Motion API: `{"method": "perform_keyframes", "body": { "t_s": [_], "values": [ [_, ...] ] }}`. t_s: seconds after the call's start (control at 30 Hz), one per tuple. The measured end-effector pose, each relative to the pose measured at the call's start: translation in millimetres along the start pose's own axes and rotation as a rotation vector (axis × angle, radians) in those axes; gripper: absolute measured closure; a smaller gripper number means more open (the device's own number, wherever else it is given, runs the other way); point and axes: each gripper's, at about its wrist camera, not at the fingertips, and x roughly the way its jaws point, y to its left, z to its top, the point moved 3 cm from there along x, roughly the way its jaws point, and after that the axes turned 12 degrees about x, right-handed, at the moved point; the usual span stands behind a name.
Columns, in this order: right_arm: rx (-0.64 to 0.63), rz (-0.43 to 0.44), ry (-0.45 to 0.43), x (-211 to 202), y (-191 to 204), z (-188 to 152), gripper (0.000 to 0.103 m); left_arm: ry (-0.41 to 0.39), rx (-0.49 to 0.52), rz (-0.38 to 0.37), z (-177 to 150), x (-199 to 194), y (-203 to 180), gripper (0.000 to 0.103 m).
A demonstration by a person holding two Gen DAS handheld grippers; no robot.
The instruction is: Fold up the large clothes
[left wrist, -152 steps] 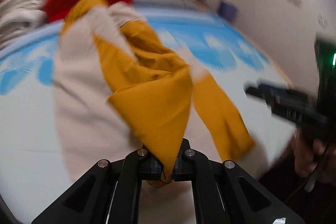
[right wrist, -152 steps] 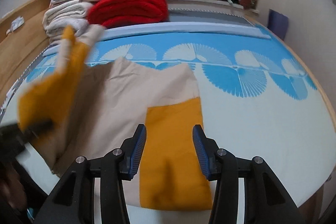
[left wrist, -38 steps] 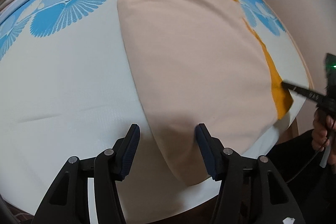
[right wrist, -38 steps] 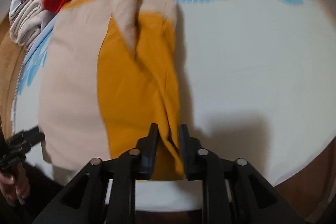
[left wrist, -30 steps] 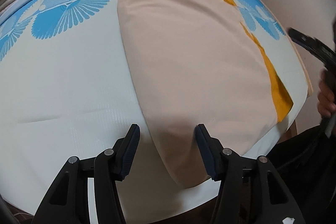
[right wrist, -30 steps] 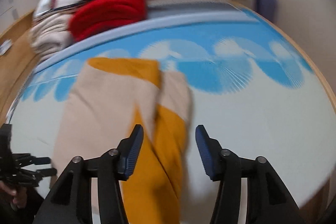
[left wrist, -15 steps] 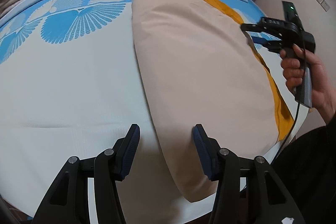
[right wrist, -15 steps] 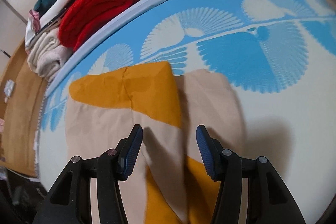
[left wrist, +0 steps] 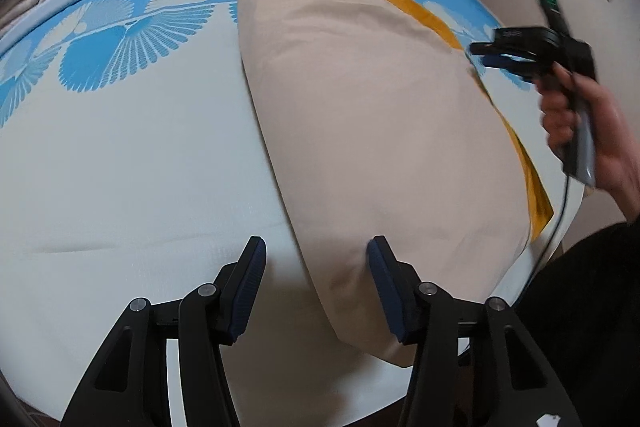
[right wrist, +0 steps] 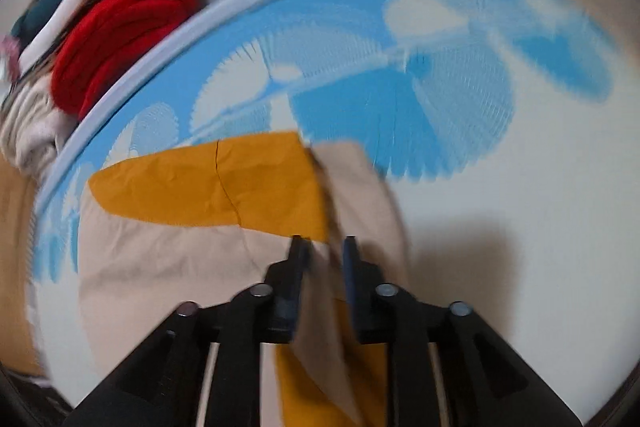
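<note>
Right wrist view: the garment (right wrist: 192, 267) is spread on the bed (right wrist: 500, 227), its long axis running away. The right gripper (right wrist: 324, 251) is closing around its right edge fold; the left gripper (left wrist: 316, 259) is held open over the near-left edge.

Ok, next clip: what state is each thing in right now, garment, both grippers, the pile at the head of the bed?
Beige and mustard garment: spread flat on the bed, sides folded in.
Left gripper: jaws open, straddling the garment's near left edge, not gripping.
Right gripper: jaws closing over a beige fold, narrow gap left.
Red blanket: folded, stacked with other linens.
Bedsheet: smooth, one faint crease.
</note>
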Motion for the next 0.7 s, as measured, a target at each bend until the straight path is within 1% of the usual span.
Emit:
{"method": "perform_keyframes", "body": {
  "t_s": [0.03,0.07,0.13,0.2,0.27,0.3,0.33,0.37,0.4,0.43,0.5,0.6,0.67,0.7],
  "values": [
    [-0.028,0.005,-0.029,-13,2,-2,0.067,-0.006,-0.002,-0.003,0,-1,0,0.054],
    [-0.048,0.025,-0.046,-24,5,-3,0.064,-0.011,0.001,-0.007,0,-3,-2,0.054],
    [-0.111,0.09,-0.039,-42,9,-12,0.064,-0.019,0.017,-0.012,2,-5,-6,0.054],
    [-0.198,0.149,0.019,-51,12,-28,0.064,-0.018,0.035,-0.012,2,-5,-11,0.054],
    [-0.274,0.164,0.099,-50,8,-51,0.063,-0.007,0.048,-0.008,1,-3,-14,0.055],
    [-0.316,0.15,0.168,-43,3,-66,0.063,-0.001,0.053,-0.001,0,-1,-15,0.055],
    [-0.351,0.109,0.229,-36,-5,-81,0.063,0.003,0.056,0.003,0,0,-16,0.055],
    [-0.399,0.024,0.297,-23,-15,-100,0.063,0.006,0.055,0.003,-1,1,-16,0.055],
    [-0.445,-0.062,0.333,-13,-25,-116,0.063,0.01,0.052,-0.001,-2,2,-16,0.054],
    [-0.473,-0.099,0.338,-9,-32,-124,0.062,0.01,0.045,-0.001,-2,2,-15,0.054],
    [-0.452,-0.073,0.316,-16,-35,-120,0.06,0.009,0.04,0.005,-1,2,-13,0.054],
    [-0.336,-0.022,0.284,-26,-44,-105,0.05,0.002,0.013,-0.007,1,1,-9,0.053],
    [-0.267,0.004,0.285,-25,-48,-98,0.043,-0.004,-0.016,-0.022,5,2,-3,0.049],
    [-0.237,0.022,0.302,-21,-49,-97,0.042,-0.009,-0.044,-0.039,8,3,3,0.046]
  ]
}}
